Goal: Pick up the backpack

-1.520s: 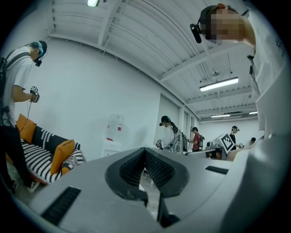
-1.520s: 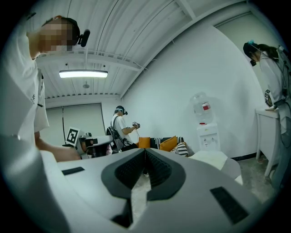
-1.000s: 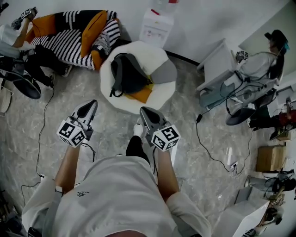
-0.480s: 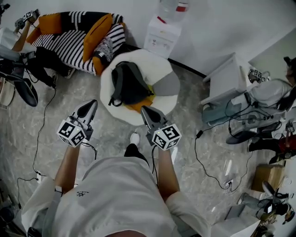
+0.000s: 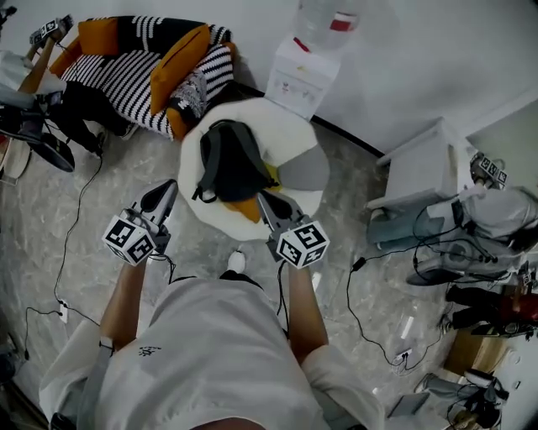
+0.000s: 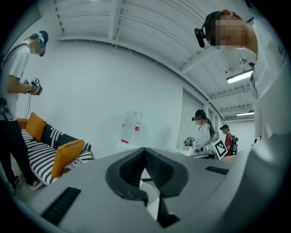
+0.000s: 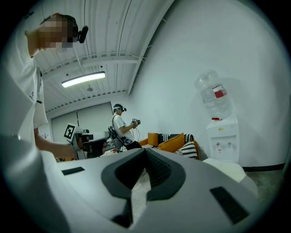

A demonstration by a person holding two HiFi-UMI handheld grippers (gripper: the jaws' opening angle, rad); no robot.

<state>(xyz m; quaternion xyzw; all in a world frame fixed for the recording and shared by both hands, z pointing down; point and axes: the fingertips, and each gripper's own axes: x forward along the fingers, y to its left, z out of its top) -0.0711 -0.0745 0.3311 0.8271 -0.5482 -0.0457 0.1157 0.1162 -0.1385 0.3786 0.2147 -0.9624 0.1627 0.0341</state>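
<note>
Backpack [image 5: 229, 161], dark w/ grey straps, is lying on top of the round white seat [image 5: 286, 117]. It's resting partly over an orange cushion [image 5: 249, 207], w/ a grey cushion [image 5: 303, 170] sitting just beside it on the right. Nothing is touching the bag.

Left gripper [image 5: 171, 184] is being held out in front of the person. Its jaws are clenched tip to tip w/ nothing btwn them, and the left gripper view is showing the pads meeting. In head view its tip is sitting just left of the seat, apart from the bag.

Right gripper [image 5: 261, 196] is likewise clenched & empty. In head view its tip is overlapping the seat's near rim, nr the orange cushion; can't tell whether it's touching.

Behind the seat a water dispenser [image 5: 296, 74] w/ a bottle [image 5: 324, 21] on top is standing against the wall. A striped sofa [image 5: 126, 76] w/ orange pillows [image 5: 175, 57] is sitting to the left. In the right gripper view another person [image 7: 120, 125] is standing nr that sofa.
</note>
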